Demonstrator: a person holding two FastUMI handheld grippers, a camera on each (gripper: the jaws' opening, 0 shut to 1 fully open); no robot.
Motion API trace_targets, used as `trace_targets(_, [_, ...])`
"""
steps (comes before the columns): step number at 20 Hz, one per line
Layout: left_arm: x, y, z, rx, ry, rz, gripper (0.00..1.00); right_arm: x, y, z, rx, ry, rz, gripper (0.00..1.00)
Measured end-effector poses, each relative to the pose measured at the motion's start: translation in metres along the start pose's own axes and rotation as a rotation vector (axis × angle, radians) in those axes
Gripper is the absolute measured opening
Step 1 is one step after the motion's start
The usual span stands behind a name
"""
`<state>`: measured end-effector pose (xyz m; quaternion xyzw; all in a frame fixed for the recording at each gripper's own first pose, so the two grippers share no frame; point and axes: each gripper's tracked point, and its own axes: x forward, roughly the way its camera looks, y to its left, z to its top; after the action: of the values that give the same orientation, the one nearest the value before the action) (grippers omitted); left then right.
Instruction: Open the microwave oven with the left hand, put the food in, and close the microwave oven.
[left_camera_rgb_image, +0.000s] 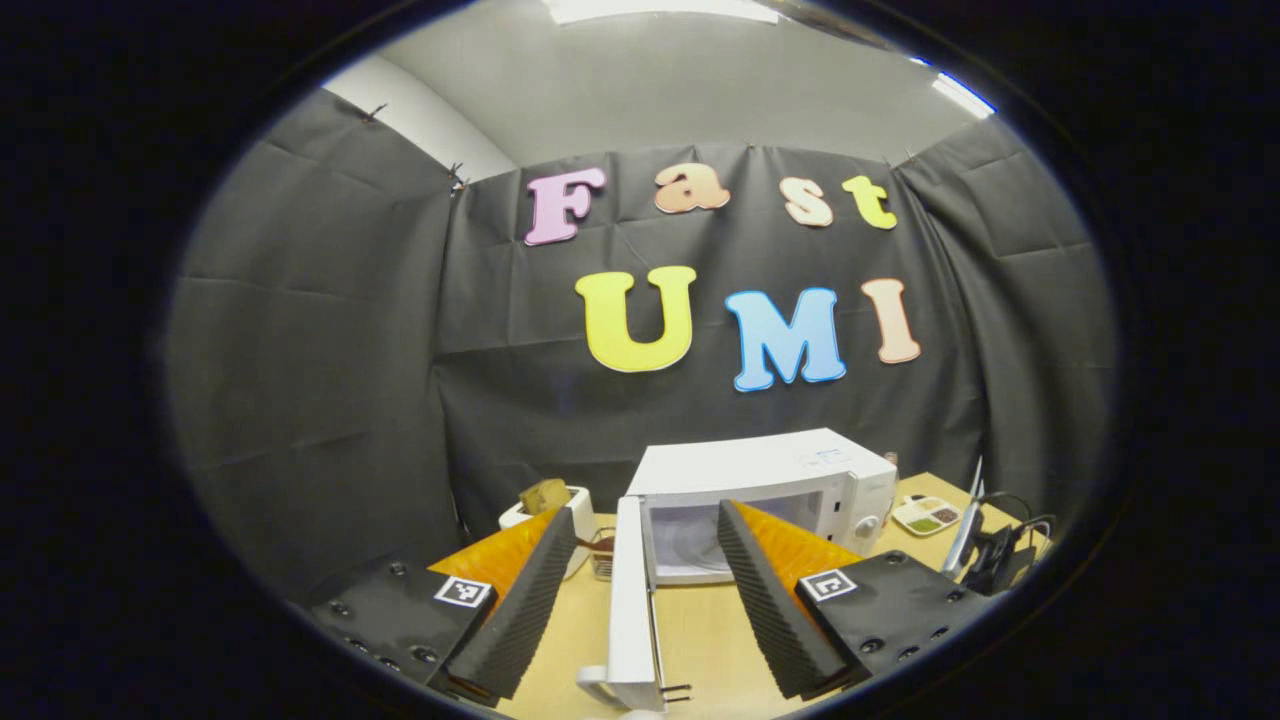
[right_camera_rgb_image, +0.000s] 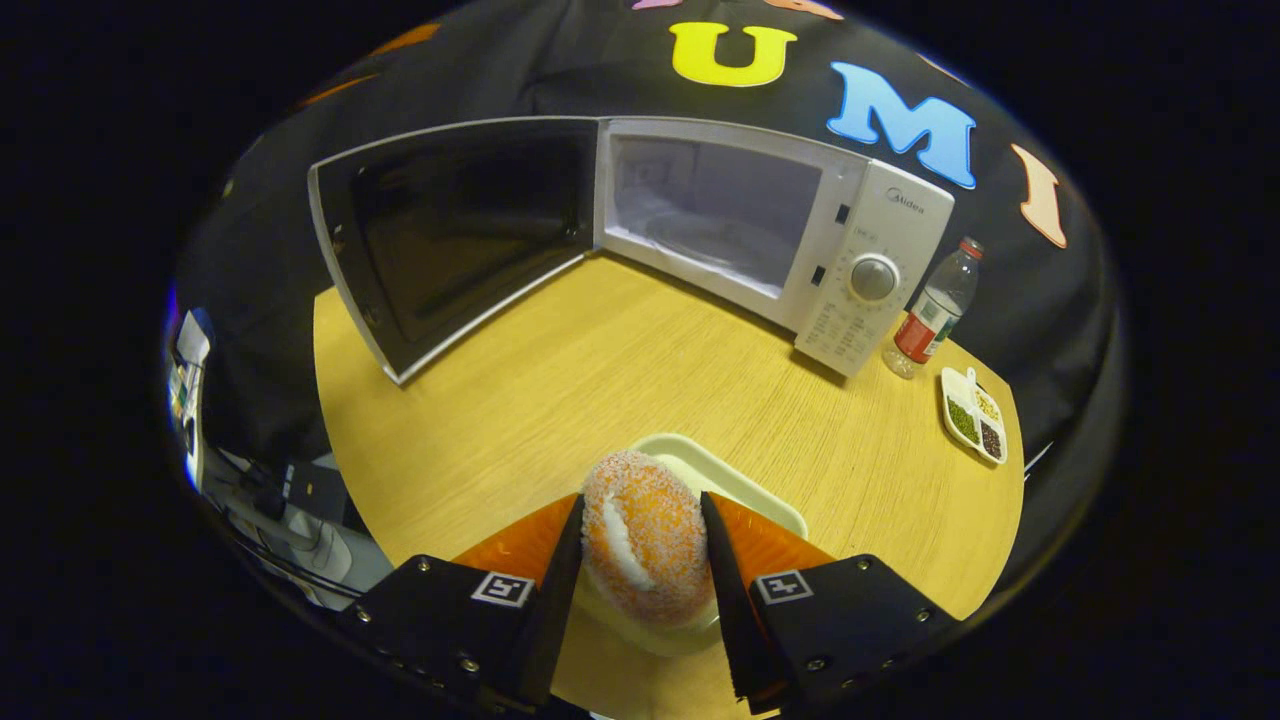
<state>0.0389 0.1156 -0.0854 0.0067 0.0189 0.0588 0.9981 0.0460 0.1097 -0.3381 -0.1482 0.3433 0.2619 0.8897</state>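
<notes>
The microwave oven (right_camera_rgb_image: 770, 235) stands on the tabletop (right_camera_rgb_image: 600, 380) with its door (right_camera_rgb_image: 455, 230) swung fully open and the cavity exposed. The right hand-held gripper (right_camera_rgb_image: 642, 560) is clenched on the food, a sugar-coated doughnut (right_camera_rgb_image: 645, 545), with both fingers pressing its sides just above a pale tray (right_camera_rgb_image: 745, 485). The left hand-held gripper (left_camera_rgb_image: 640, 590) is released and holds nothing; its fingers straddle the door's edge (left_camera_rgb_image: 630, 600) without touching it. Probable faults: excess squeeze may deform the soft doughnut; a loose grip may let it slip during transfer; a low approach may strike the cavity sill; the left hand-held gripper may bump the door and swing it into the loading path.
</notes>
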Motion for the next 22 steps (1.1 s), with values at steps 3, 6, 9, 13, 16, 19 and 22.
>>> trace_targets(3, [0.001,0.008,-0.001,-0.006,0.001,0.004,1.0,0.006,0.011,0.057,0.141,-0.085,0.04,0.65])
trace_targets(6, [0.002,0.012,-0.007,-0.012,0.008,-0.002,0.96,0.029,0.017,0.108,0.278,-0.166,0.054,0.66])
trace_targets(9, [0.001,0.016,-0.015,0.009,0.021,-0.012,1.0,0.06,0.013,0.15,0.396,-0.239,0.033,0.65])
trace_targets(13, [0.007,0.016,-0.018,0.028,0.031,-0.042,1.0,0.106,-0.001,0.192,0.538,-0.34,-0.033,0.65])
trace_targets(16, [0.013,0.017,-0.024,0.029,0.031,-0.045,0.99,0.141,-0.017,0.219,0.663,-0.41,-0.106,0.65])
trace_targets(19, [0.014,0.017,-0.04,0.032,0.042,-0.041,0.96,0.174,-0.041,0.241,0.761,-0.478,-0.206,0.65])
trace_targets(22, [0.017,0.022,-0.055,0.047,0.061,-0.034,0.96,0.207,-0.06,0.244,0.882,-0.487,-0.291,0.65])
